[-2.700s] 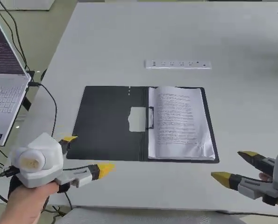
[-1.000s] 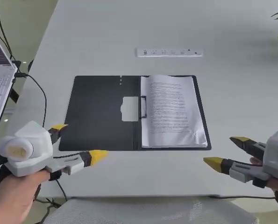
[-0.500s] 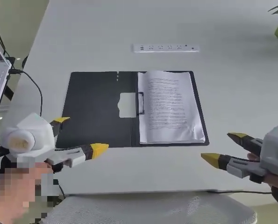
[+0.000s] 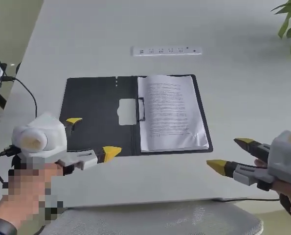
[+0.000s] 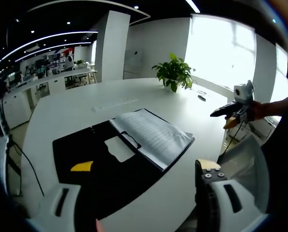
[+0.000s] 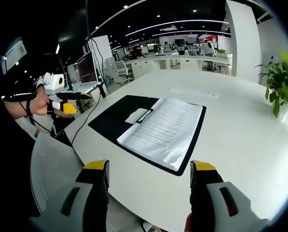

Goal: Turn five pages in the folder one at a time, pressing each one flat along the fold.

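**Both hand-held grippers open and empty, folder ready for page one**

You've got the folder (image 4: 99, 132) lying open and flat on the counter (image 4: 243, 73). Its bare black half is left of the fold. The stack of printed pages (image 4: 169, 110) is right of the fold, held there by a clip (image 4: 141, 108). Your left hand-held gripper (image 4: 92, 136) hangs at the folder's near left corner, jaws spread wide with nothing between them. Your right hand-held gripper (image 4: 230, 153) sits off the folder's near right corner, clear of it, jaws likewise released and empty. A power strip (image 4: 166, 50) lies beyond the folder's far edge, out of your way.

Now, the handling. Those pages look like thin office paper: light, floppy and slick against each other, so a deep pinch will likely bring up two. By the look of it no page has been turned, so all five lie ahead.

Your best entry looks like the near outer corner (image 4: 202, 141) of the stack, the one farthest from the fold, where the paper seems slightly lifted. Go in shallow with the right jaws and take just that one edge. Carry it over in an arc toward the black half; drag it flat and it may crease or tear at the clip.

The folder itself looks stiff but light enough to slide. Your left hand-held gripper can steady the black half, then press along the fold.
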